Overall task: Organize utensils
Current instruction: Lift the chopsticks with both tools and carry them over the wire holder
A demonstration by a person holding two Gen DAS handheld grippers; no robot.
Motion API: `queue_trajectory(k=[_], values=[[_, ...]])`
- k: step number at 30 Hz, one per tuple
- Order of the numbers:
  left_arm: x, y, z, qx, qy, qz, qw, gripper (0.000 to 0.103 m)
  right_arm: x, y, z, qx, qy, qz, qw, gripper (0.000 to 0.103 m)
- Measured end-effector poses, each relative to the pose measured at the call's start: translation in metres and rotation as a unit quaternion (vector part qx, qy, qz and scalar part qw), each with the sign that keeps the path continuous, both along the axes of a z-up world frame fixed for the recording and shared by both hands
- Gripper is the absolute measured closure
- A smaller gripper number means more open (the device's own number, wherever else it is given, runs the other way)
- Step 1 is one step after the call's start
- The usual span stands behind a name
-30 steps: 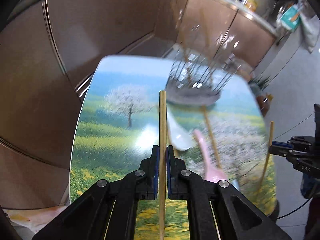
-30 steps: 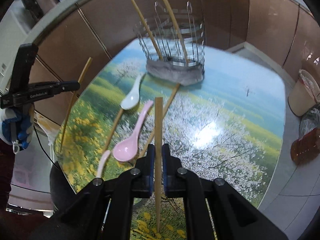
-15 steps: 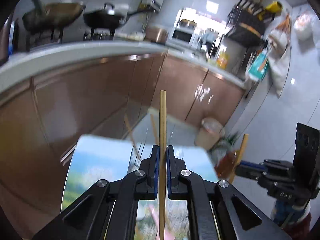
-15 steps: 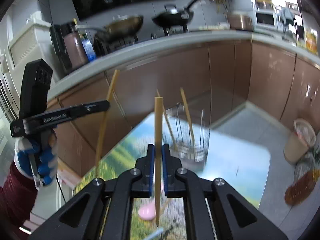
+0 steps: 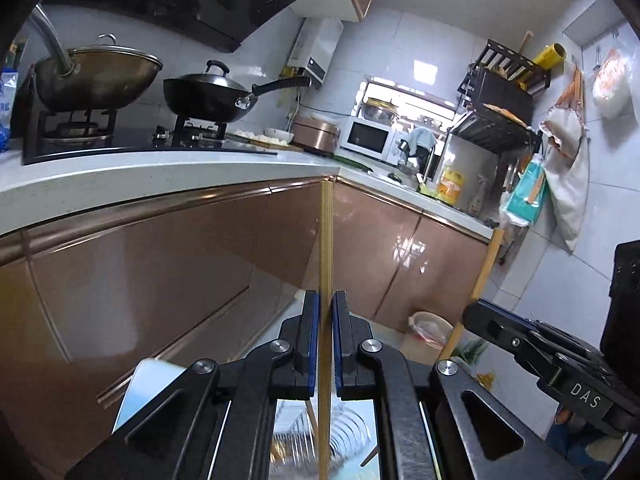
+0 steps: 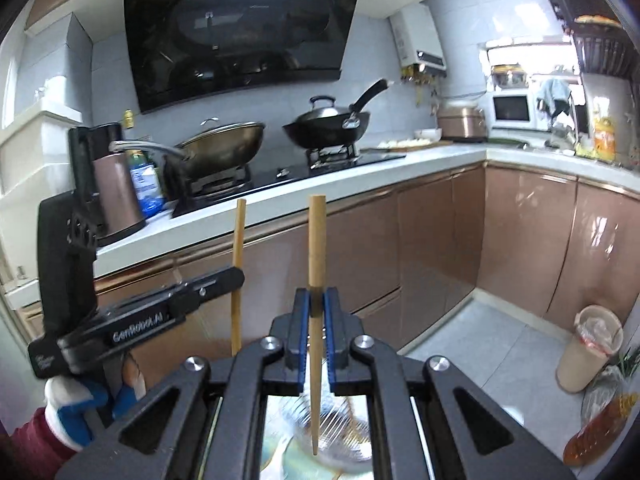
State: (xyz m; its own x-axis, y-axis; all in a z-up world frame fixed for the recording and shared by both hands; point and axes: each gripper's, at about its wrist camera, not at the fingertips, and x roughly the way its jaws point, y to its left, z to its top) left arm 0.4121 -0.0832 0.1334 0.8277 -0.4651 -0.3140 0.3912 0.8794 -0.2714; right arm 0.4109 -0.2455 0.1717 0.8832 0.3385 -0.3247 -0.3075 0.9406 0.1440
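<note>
I see my left tongs (image 5: 325, 336) clamped on one chopstick (image 5: 326, 248), which stands upright between the pads. My right tongs (image 6: 316, 328) are clamped on another chopstick (image 6: 316, 240), also upright. Below both tongs a wire holder (image 6: 340, 432) stands blurred on the surface (image 5: 140, 384).
</note>
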Motion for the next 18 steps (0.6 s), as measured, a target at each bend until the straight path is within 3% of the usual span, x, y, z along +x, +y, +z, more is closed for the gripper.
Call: queue_trajectory(k=[8,13,18], values=[[0.016,-0.016,-0.050,-0.004,-0.052,0.039,0.9979,0.097,0.020,-0.002,-0.047,-0.004,-0.053,-0.029,0.998,0.096],[0.019,-0.023,-0.084,-0.007,-0.062,0.061,0.9962,0.097,0.020,0.000,-0.085,-0.018,-0.060,-0.044,0.997,0.096],[0.013,-0.033,-0.098,0.002,-0.091,0.081,0.9926,0.097,0.023,0.007,-0.115,-0.045,-0.045,-0.044,0.997,0.096]])
